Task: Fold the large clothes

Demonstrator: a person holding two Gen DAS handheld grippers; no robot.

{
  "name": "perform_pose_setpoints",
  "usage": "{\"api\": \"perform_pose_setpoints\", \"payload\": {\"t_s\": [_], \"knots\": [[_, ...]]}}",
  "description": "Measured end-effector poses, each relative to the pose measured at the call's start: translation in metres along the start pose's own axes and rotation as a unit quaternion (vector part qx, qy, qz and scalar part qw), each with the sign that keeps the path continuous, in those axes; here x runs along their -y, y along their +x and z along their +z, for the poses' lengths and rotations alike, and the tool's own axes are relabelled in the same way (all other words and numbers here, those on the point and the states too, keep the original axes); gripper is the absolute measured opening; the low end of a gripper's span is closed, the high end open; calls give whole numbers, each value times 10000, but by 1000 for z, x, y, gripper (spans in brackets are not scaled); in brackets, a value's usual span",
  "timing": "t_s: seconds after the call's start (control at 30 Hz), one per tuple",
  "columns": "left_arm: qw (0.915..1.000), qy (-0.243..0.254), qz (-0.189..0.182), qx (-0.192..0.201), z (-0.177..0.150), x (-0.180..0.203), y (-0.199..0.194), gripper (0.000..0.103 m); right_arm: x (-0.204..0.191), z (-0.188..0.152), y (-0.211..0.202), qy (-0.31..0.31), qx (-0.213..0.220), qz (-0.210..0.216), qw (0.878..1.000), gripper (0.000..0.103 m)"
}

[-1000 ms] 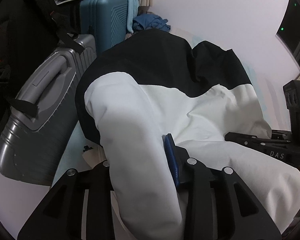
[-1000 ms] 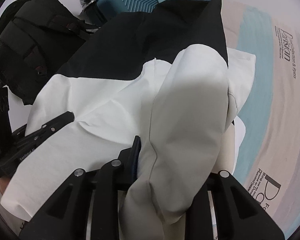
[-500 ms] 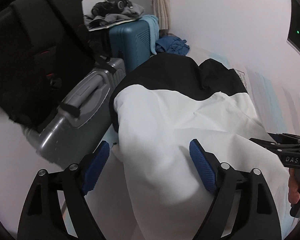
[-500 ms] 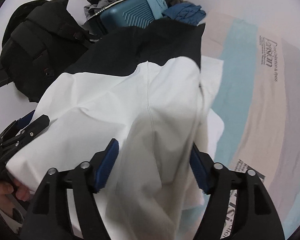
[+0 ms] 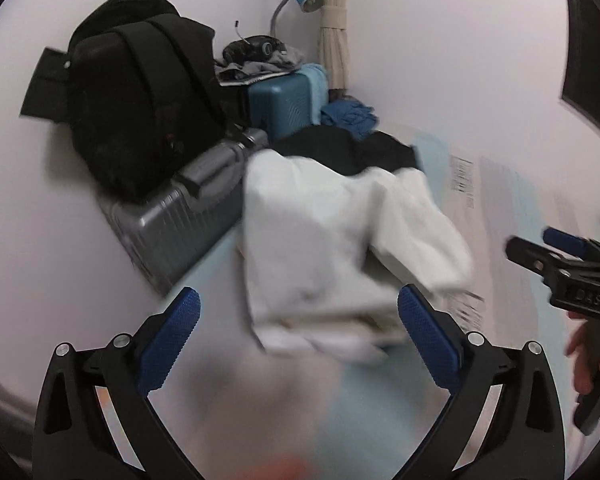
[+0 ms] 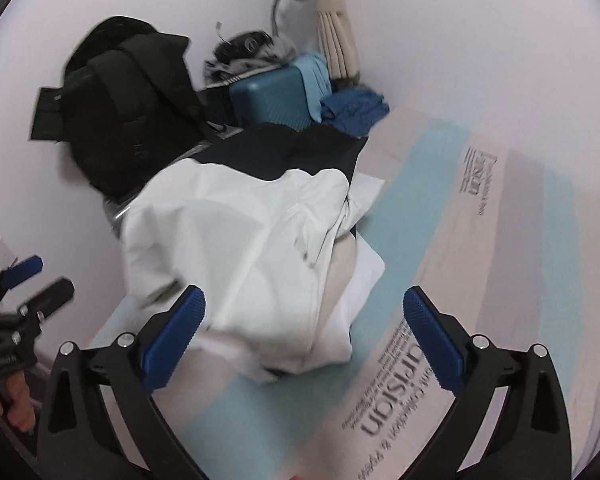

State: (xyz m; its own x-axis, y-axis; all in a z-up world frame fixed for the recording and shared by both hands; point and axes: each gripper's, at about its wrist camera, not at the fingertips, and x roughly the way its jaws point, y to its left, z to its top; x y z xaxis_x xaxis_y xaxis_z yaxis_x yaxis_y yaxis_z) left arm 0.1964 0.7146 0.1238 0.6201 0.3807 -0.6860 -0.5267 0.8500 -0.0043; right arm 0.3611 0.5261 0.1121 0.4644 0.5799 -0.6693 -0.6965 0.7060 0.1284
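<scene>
The left gripper [image 5: 299, 344] is held with its blue pads [image 5: 168, 346] spread wide apart, and nothing is clamped or touched by them. The right gripper [image 6: 304, 334] is likewise spread wide, with nothing pressed between its pads [image 6: 434, 340]. Both sets of jaws have just been opening, and no cloth is left between them. The white and black garment [image 6: 236, 240] is seen lying in a folded heap on the striped bed sheet [image 6: 480, 240], beyond both grippers and apart from them, close beside the grey suitcase [image 5: 180, 220]. A second ago a white sleeve was pinched in each gripper; both sleeves are now released and laid over the white body of the garment. Each gripper is now seen further back from the heap, so that more of the black backpack [image 5: 140, 100] and the teal suitcase [image 5: 284, 100] is shown.
</scene>
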Motion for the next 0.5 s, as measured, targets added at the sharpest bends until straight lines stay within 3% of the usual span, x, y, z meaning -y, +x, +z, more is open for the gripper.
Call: {"api": "perform_pose_setpoints", "payload": {"t_s": [0.2,0.3,0.5], "knots": [[9996,-145,253,-14,-66,31,-59,97,-28,-55,-76,-496,311,-110,9982,96],[9988,-243,404,-96,-96,33,-75,97,-36,-84,-99,-476,404,-468,9969,96],[9992,-283,288,-75,-140,22,-99,97,-44,-131,-118,-174,141,-956,9952,96]]}}
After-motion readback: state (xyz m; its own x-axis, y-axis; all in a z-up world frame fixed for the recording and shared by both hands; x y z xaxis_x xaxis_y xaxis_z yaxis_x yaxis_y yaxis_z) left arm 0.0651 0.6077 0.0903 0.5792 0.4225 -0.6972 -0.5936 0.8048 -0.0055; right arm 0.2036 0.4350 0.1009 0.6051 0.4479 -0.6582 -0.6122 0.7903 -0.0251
